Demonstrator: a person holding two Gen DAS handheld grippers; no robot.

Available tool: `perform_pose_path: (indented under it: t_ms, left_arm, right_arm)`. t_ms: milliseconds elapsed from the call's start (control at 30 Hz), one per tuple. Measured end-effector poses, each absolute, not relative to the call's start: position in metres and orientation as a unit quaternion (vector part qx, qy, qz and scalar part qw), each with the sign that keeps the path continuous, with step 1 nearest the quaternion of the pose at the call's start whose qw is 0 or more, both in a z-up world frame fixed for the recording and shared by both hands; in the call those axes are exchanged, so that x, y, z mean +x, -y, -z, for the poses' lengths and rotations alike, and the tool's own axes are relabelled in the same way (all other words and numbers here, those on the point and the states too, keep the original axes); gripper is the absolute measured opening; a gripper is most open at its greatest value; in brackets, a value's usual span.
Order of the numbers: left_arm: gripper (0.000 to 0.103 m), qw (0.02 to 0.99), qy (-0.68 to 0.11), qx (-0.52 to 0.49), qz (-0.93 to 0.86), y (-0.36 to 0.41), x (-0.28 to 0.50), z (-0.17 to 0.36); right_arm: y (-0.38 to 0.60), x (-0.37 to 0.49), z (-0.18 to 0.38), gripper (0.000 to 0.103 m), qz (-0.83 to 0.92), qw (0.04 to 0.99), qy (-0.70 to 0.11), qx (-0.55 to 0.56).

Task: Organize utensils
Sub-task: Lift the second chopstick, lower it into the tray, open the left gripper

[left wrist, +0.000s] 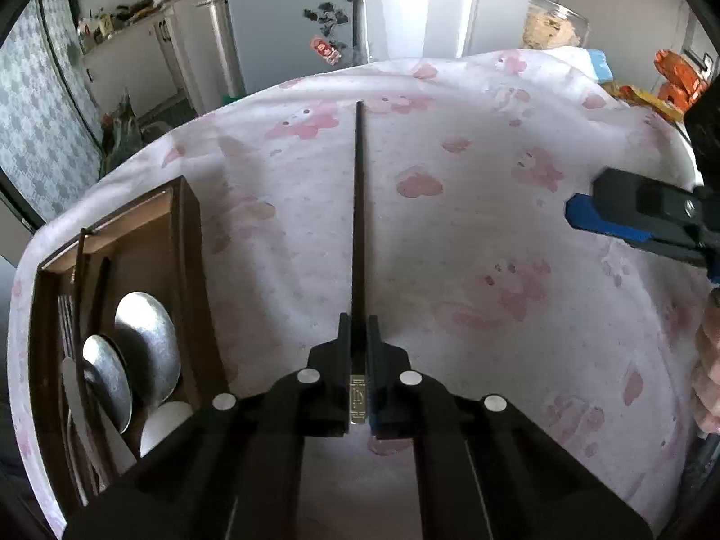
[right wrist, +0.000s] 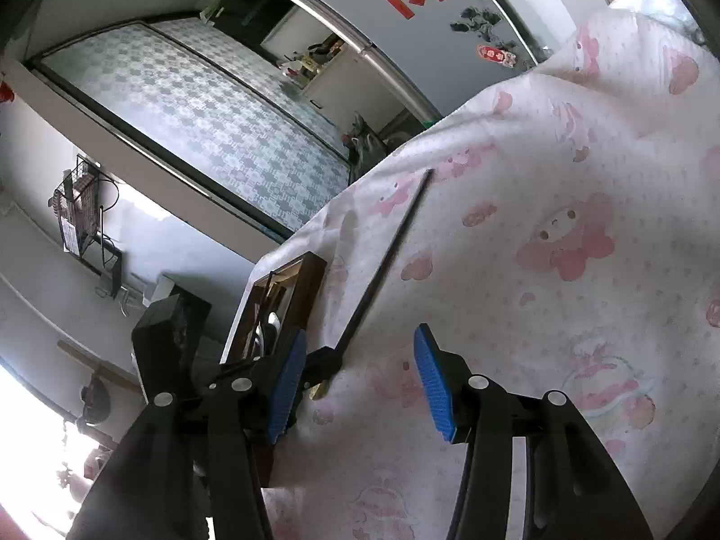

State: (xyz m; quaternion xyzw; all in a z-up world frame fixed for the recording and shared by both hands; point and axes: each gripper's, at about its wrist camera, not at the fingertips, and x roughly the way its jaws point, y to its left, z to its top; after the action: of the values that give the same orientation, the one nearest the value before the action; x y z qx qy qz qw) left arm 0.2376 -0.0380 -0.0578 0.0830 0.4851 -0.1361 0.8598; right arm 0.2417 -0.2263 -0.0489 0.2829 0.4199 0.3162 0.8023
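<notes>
A long dark chopstick with a metal-capped end lies on the pink-patterned tablecloth, pointing away from me. My left gripper is shut on its near end, just ahead of the metal cap. In the right wrist view the same chopstick runs diagonally, with the left gripper's fingers clamped on its lower end. My right gripper hangs open just above the cloth to the right of it, blue pads apart with nothing between them. A wooden utensil tray at the left holds metal spoons and dark chopsticks.
The right gripper enters from the right edge in the left wrist view, with a person's fingers below it. A glass jar and orange packets stand at the table's far right. The table drops off beyond the tray.
</notes>
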Motion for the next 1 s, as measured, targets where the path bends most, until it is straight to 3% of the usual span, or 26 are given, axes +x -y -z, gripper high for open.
perform_pose_path:
  t_ms: [467,867,933,967,1000]
  left_arm:
    - [0.007,0.882,-0.434,0.044,0.177,0.051,0.17,0.031]
    - [0.007,0.88,-0.424,0.049,0.207,0.061,0.129,0.027]
    - [0.007,0.882,-0.419,0.059,0.208,0.063,0.118,0.026]
    - [0.007,0.883,-0.416,0.06,0.21,0.063,0.115,0.025]
    - [0.007,0.884,-0.412,0.056,0.215,0.061,0.11,0.023]
  right_arm:
    - [0.218,0.248,0.079,0.051,-0.323,0.762,-0.468,0.31]
    - [0.214,0.244,0.07,0.052,-0.337,0.766,-0.445,0.318]
    - [0.212,0.245,0.07,0.042,-0.325,0.775,-0.446,0.309]
    - [0.211,0.245,0.07,0.03,-0.321,0.778,-0.446,0.304]
    - [0.208,0.246,0.07,0.028,-0.315,0.78,-0.451,0.297]
